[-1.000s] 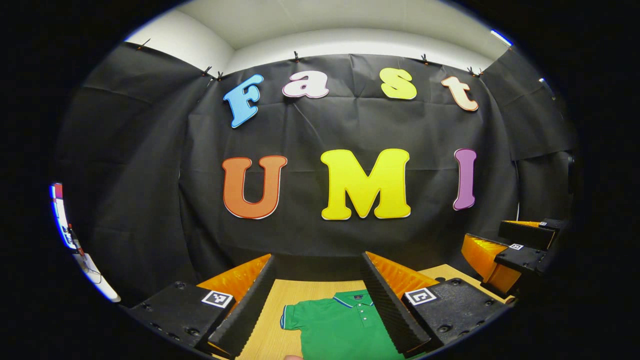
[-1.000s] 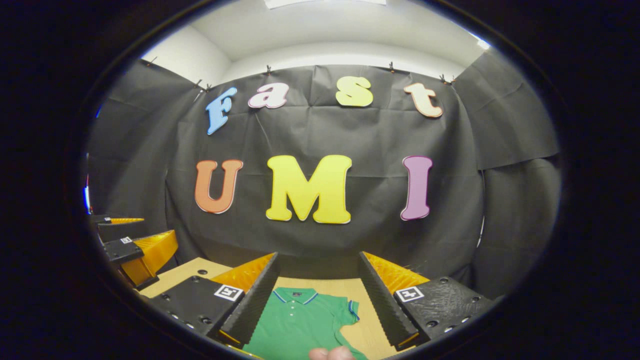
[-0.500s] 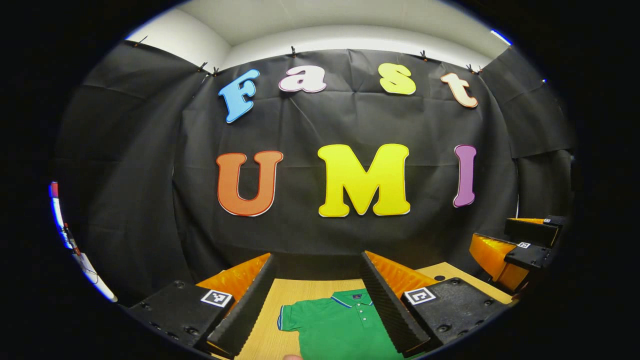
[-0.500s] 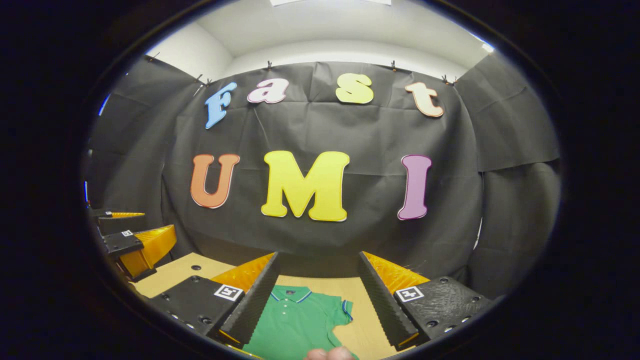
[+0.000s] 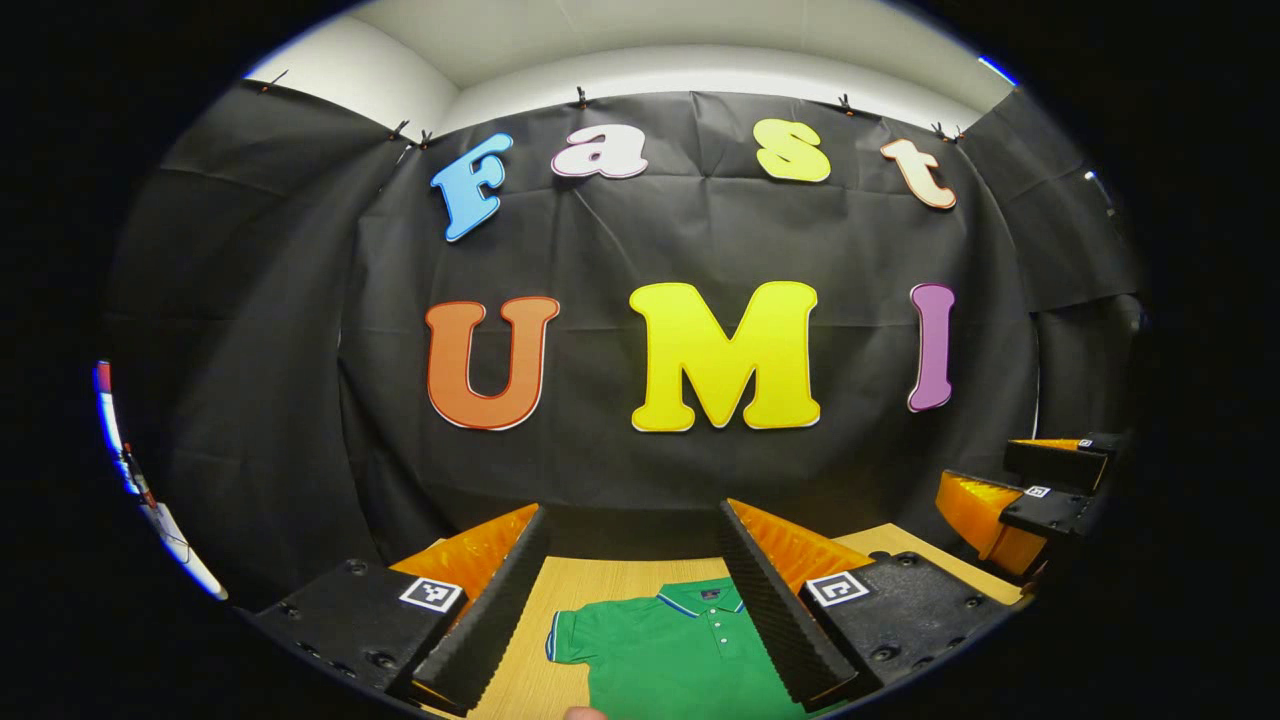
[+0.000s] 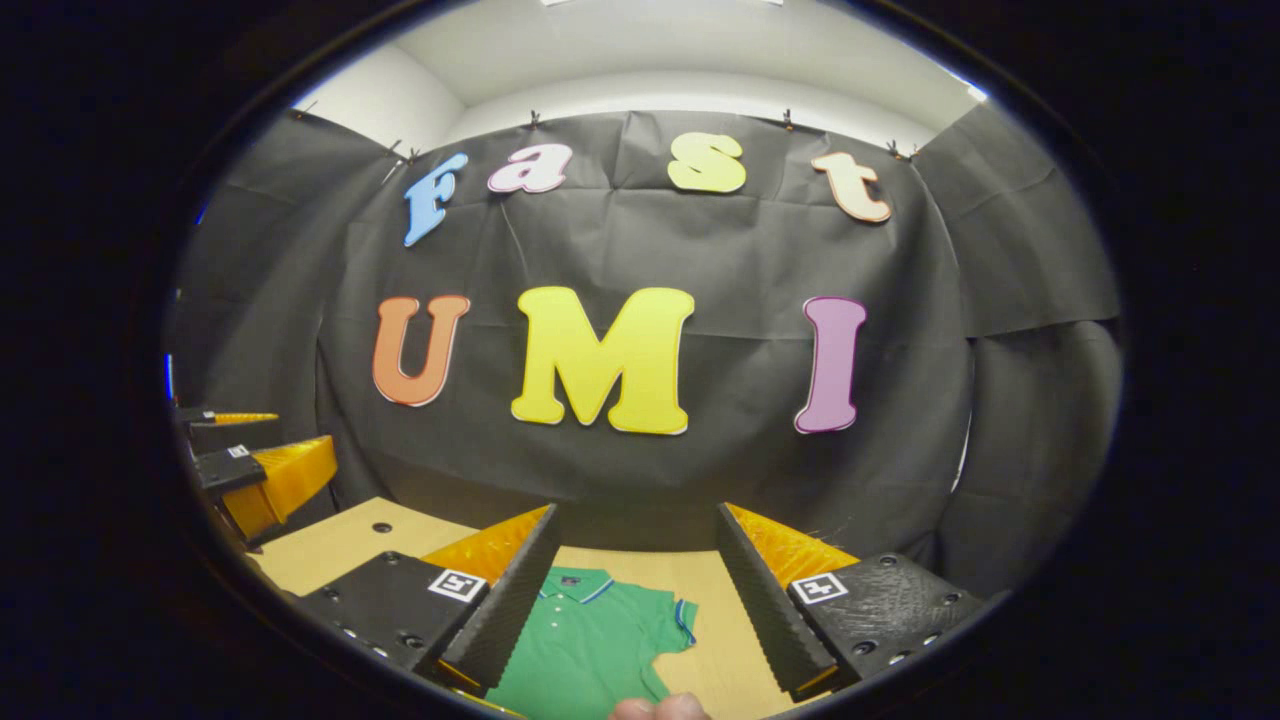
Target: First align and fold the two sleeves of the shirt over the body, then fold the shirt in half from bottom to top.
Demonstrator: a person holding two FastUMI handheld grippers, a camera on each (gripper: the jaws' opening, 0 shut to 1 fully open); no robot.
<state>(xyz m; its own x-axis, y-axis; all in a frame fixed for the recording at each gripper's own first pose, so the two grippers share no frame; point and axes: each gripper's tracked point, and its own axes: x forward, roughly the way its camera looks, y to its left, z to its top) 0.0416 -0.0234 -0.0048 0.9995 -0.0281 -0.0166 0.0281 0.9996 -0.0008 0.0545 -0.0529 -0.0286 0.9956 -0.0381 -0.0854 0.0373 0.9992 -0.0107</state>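
A green polo shirt with a blue-trimmed collar lies flat on the wooden table, collar toward the far wall. In the left gripper view my left gripper hovers open above it, the shirt's left sleeve showing between its fingers. In the right gripper view my right gripper is open too, over the shirt and its right sleeve. Neither gripper touches the cloth. Each gripper also appears at the side of the other's view, the right gripper and the left gripper.
The black cloth wall stands just behind the table's far edge. Small holes mark the tabletop. A person's fingertip shows at the bottom edge of the right gripper view.
Both views have tipped slightly downward, so the shirt sits a little higher between the fingers and more table shows. Both grippers stay open and apart from the shirt.
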